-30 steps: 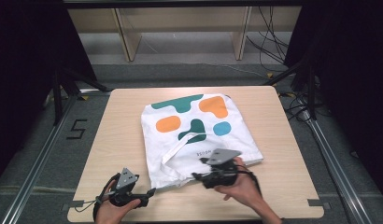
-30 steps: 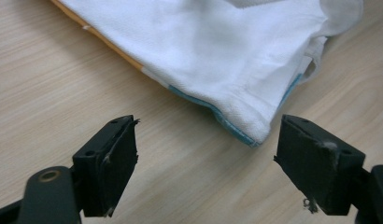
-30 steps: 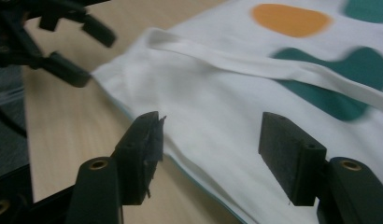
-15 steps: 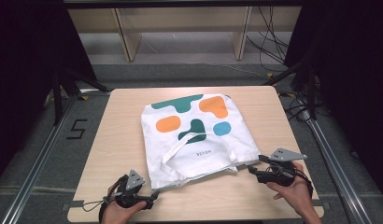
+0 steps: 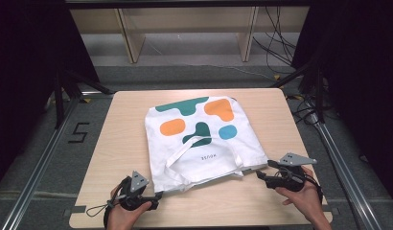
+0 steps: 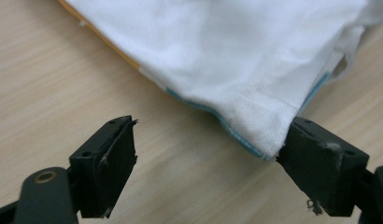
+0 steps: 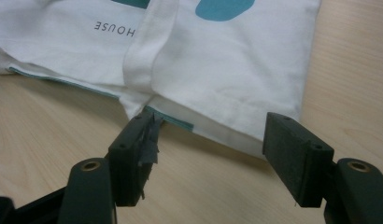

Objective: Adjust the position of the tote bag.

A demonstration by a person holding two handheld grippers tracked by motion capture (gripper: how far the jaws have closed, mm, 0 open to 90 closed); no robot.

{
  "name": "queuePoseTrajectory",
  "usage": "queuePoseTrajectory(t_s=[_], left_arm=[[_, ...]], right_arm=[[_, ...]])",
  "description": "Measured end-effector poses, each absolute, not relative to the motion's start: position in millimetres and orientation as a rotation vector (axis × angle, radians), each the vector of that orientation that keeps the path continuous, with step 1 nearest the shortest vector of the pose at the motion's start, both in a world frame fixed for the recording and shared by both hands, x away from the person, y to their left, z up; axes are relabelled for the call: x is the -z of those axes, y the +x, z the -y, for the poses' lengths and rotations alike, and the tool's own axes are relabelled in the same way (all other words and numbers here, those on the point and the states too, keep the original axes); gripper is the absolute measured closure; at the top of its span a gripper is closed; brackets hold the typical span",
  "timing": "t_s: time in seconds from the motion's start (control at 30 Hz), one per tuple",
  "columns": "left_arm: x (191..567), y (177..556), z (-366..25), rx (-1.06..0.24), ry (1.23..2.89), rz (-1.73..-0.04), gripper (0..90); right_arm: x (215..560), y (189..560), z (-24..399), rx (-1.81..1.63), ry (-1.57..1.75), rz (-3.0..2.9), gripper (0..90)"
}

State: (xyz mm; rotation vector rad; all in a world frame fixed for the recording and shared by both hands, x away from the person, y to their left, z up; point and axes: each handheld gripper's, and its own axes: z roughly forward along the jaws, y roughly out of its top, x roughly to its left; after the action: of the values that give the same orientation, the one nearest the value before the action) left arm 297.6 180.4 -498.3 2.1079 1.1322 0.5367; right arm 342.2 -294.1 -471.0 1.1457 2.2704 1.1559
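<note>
The white tote bag (image 5: pixel 200 139) lies flat across the middle of the wooden table (image 5: pixel 122 129). Bare tabletop runs wide along its left and right sides and in a narrow strip at the near edge. There the left gripper (image 5: pixel 158 195) and right gripper (image 5: pixel 262 169) sit with jaws parted at the bag's near corners.

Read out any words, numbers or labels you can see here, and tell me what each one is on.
"HOUSE": small dark print on the white tote bag, beside its strap; it reads upside down in the right gripper view. In the high view the same print is too small to read.
"5": a large dark numeral on the grey floor left of the table.
The left gripper view has no text.
</note>
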Motion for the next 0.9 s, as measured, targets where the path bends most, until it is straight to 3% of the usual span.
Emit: queuePoseTrajectory(t_s=[0.43, 0.5, 0.57, 0.6, 0.63, 0.73, 0.77, 0.9], left_arm=[[503.5, 322.8, -162.0, -0.588, 2.162, -1.099, 22.7], [502.1, 322.9, -163.5, -0.609, 2.198, -1.045, 38.7], [501.2, 323.8, -165.3, -0.613, 2.202, -1.033, 46.9], [501.8, 323.9, -165.5, -0.595, 2.166, -1.048, 46.9], [499.0, 324.3, -168.2, -0.606, 2.182, -1.017, 56.6], [494.9, 324.7, -169.0, -0.619, 2.164, -0.977, 65.8], [495.6, 325.2, -168.2, -0.594, 2.111, -0.986, 72.9], [492.7, 326.7, -171.9, -0.571, 2.138, -0.970, 74.7]], right_arm=[[469.9, 343.0, 295.7, -1.116, 1.163, -2.248, 35.7], [470.1, 341.2, 293.8, -1.099, 1.197, -2.237, 36.1], [470.7, 343.5, 295.2, -1.080, 1.147, -2.247, 36.6], [472.3, 344.0, 292.9, -1.061, 1.139, -2.255, 36.9], [476.1, 346.9, 288.9, -0.970, 1.094, -2.261, 37.0], [480.7, 353.9, 284.9, -0.854, 1.052, -2.265, 37.2], [482.8, 358.3, 283.7, -0.826, 1.057, -2.272, 37.2], [490.9, 367.1, 274.9, -0.741, 1.048, -2.312, 36.6]])
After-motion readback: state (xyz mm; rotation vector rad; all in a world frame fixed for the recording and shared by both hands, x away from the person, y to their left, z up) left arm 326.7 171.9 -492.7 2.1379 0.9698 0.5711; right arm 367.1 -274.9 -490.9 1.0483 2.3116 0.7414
